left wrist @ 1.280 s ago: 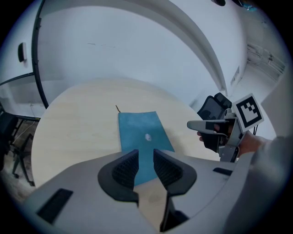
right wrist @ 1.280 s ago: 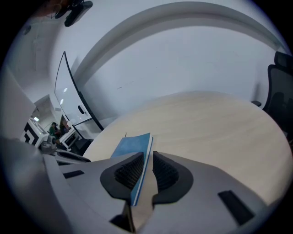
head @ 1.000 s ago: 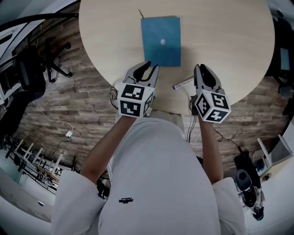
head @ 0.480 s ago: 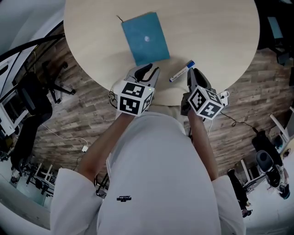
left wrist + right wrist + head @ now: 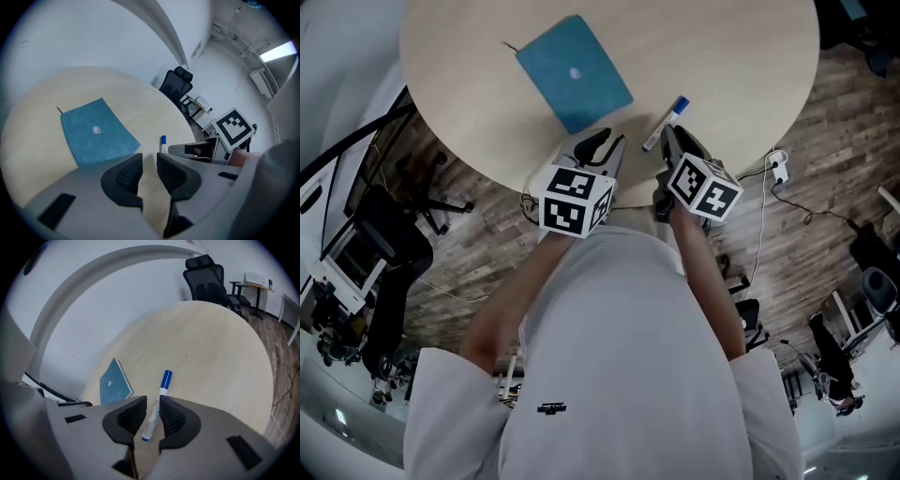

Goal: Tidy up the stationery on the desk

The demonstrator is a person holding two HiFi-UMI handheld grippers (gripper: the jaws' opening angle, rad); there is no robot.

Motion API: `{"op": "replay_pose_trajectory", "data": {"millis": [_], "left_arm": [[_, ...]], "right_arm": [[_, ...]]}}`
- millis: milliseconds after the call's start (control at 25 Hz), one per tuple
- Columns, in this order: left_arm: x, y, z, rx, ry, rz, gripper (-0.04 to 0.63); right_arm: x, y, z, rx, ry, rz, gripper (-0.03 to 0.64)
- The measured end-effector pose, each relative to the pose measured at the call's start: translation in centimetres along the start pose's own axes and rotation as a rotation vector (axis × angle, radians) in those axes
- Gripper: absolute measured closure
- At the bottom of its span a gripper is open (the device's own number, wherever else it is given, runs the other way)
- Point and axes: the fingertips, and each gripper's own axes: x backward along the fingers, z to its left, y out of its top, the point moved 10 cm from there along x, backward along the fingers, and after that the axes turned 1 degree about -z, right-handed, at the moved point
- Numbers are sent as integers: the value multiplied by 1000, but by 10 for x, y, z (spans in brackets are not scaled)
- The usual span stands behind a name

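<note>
A blue notebook (image 5: 574,73) lies flat on the round light-wood table (image 5: 722,56), up left of both grippers. A white marker with a blue cap (image 5: 666,122) lies on the table to the notebook's right. My right gripper (image 5: 670,136) stands over the marker's near end. In the right gripper view the marker (image 5: 157,404) runs through the narrow gap of that gripper (image 5: 153,416), capped end pointing away; the jaws stand slightly apart around it. My left gripper (image 5: 602,142) hovers at the table's near edge below the notebook (image 5: 96,133), and this gripper (image 5: 149,166) is open and empty.
A black office chair (image 5: 208,277) stands beyond the table's far side. Another dark chair (image 5: 403,234) and cables are on the wood floor at the left. A white power strip (image 5: 778,169) lies on the floor at the right. The person's white shirt fills the lower head view.
My right gripper has rolled, sunk and slid left onto the marker's near end, which was beside it before. The left gripper has shifted along the table edge. Marker and notebook have stayed put.
</note>
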Motion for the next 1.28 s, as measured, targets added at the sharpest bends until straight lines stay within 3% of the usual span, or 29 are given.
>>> {"op": "replay_pose_trajectory", "data": {"millis": [200,600,1080,1280], "left_arm": [[-6,-3,1,0,1,13,489],[-3,-2,19,50,25,11,489],[-5,14,22,82,38,-17,489],[-1,24,15,101,48,-56,492]], "right_arm": [[-13,-2,-4,-50,-38,-10,515],[-27,2,2,44,-165,61,512],[-22,20,14,84,-90,83,529],[-8,38,17,162,-48,88,529]]}}
